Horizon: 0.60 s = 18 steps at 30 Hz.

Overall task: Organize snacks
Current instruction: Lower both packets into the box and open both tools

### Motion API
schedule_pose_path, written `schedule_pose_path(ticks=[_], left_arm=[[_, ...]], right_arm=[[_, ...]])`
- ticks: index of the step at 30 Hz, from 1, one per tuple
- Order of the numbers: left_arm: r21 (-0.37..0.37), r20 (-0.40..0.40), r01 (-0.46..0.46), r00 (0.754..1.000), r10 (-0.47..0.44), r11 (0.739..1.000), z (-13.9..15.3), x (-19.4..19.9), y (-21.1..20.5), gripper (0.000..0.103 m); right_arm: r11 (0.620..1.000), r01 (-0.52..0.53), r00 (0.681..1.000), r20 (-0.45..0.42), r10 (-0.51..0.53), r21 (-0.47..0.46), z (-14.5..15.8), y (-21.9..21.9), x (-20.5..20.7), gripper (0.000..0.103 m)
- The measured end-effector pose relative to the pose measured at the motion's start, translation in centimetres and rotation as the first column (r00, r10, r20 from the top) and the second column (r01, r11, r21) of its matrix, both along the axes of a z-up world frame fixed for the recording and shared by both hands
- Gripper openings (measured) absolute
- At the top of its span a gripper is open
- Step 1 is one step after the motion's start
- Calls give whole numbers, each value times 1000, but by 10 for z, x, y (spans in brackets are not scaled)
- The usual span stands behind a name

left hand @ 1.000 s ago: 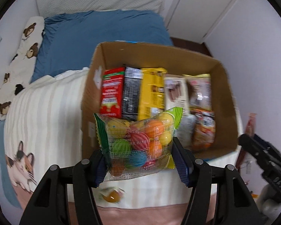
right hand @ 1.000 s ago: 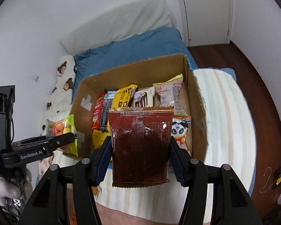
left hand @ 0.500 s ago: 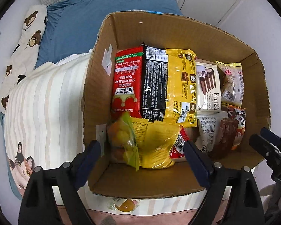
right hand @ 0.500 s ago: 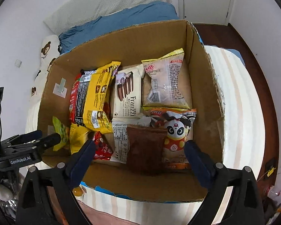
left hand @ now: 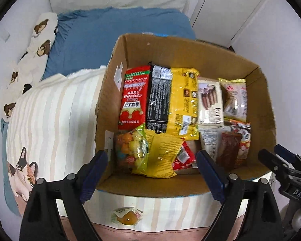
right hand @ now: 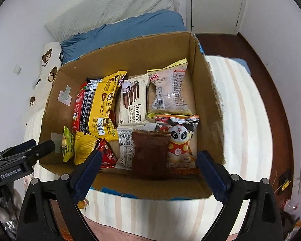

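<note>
A cardboard box [left hand: 190, 50] [right hand: 130, 48] full of snack packets stands on the striped bed. A clear bag of coloured balls [left hand: 130, 150] leans in its near left corner. A brown pouch [right hand: 150, 154] [left hand: 229, 152] stands at the near side, beside a panda packet [right hand: 180, 142]. My left gripper [left hand: 152, 172] is open and empty over the box's near edge. My right gripper [right hand: 148, 172] is open and empty over the near edge too. A small jelly cup [left hand: 127, 218] lies on the bed in front of the box.
Red, black, yellow and white packets [left hand: 170, 100] fill the back of the box. A blue pillow [left hand: 110, 34] and a bear-print pillow [left hand: 34, 46] lie behind. A white door [left hand: 230, 4] and dark wood floor [right hand: 250, 50] are at the right. A cat print [left hand: 24, 172] marks the blanket.
Both grippers opened and let go: the bag of balls and the brown pouch dropped into the box. Both grippers have since drawn back a little from it.
</note>
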<state>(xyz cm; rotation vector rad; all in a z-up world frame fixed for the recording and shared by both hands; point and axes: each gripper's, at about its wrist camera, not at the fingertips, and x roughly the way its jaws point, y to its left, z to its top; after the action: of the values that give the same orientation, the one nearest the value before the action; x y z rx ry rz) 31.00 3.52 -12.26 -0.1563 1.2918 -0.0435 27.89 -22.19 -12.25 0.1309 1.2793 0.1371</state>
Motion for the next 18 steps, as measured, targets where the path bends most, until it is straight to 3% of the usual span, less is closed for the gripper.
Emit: schedule_pose_path(ticks=[10,18], left_arm=[[52,120,10,993,-16,999,32,-36,-15,91],[87,238,3,971,-23,996,61,-72,-27,91]], right_arm=[[999,-10,994,105,13,-33,33,1,-37,98],[998,12,978,209,1,-58,64,-7,-76,98]])
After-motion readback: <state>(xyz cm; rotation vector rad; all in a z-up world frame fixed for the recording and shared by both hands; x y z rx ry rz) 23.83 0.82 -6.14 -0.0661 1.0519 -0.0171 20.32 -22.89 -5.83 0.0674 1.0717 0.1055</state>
